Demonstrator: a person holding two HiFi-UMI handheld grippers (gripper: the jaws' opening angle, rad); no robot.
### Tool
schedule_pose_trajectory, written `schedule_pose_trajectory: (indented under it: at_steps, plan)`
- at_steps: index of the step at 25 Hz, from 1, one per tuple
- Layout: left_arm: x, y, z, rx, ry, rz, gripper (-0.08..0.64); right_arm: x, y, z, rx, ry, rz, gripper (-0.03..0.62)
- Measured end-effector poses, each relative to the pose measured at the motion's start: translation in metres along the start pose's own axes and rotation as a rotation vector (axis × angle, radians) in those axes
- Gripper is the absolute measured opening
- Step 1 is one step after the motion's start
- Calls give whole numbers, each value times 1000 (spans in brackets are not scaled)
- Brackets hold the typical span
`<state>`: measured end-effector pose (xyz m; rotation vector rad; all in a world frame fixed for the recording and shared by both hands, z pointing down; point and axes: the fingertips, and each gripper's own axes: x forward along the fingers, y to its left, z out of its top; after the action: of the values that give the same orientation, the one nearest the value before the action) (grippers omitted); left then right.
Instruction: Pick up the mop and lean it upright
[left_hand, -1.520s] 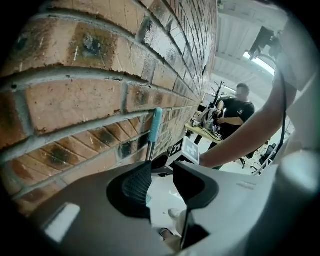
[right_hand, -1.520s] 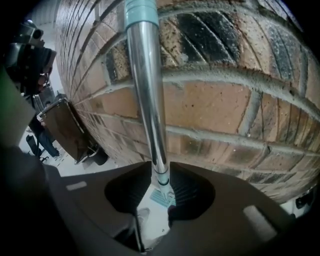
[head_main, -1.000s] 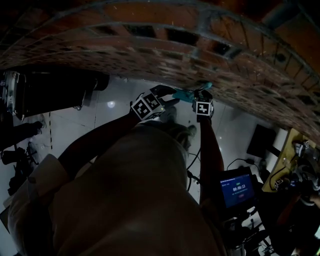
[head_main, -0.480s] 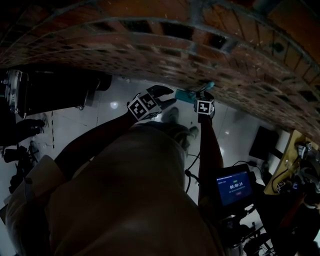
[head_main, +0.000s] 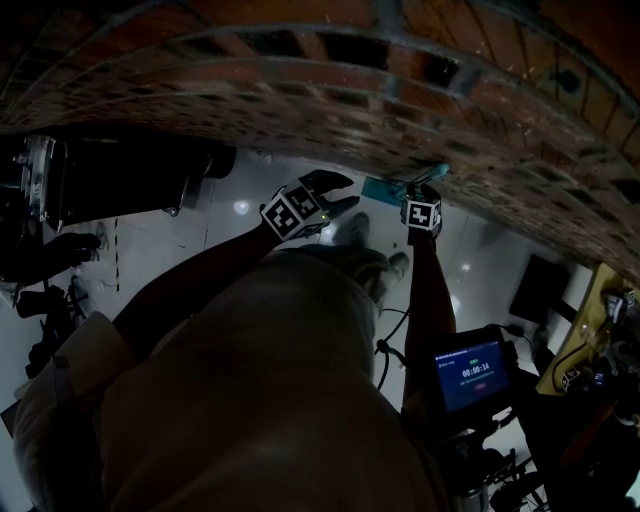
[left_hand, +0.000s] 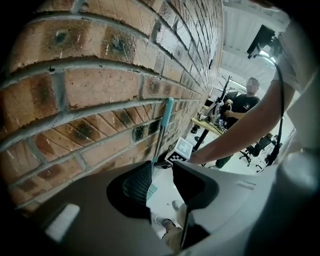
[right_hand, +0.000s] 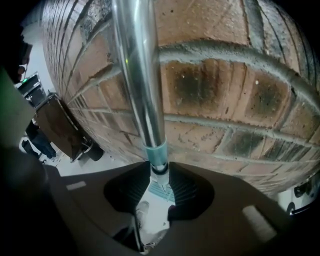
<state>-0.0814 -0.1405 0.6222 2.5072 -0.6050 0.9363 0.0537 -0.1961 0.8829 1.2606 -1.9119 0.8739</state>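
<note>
Mop (right_hand: 137, 75) upright against the brick wall (right_hand: 225, 90)!
Right tongs (right_hand: 160, 172) just closing, pinching it; left tongs (left_hand: 161, 167) spread, empty, near it.

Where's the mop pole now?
Right gripper view, centre: the silver metal mop pole stands before the red brick wall, between the just-closing jaws of the right claw.

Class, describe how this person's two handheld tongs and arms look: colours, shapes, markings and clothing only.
Both the left tongs and the right tongs have smooth grey moulded bodies with two black ribbed pads. Each carries a cube of black-and-white square markers. The person wears a light short-sleeved top; the forearms are uncovered.
</note>
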Motion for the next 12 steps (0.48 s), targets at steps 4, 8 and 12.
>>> schedule_pose_trajectory:
  at_steps: [4,8,12]
  plan:
    - [0,2,0,-3,2,9,153,5,2,3,-8,-4,9,121]
    - [-1,4,2,-8,-3,18,153,8,3,4,-12,-3,6,121]
    - [-2,4,0,-13,-5,17,153,7,5,4,-24,-11,1,113]
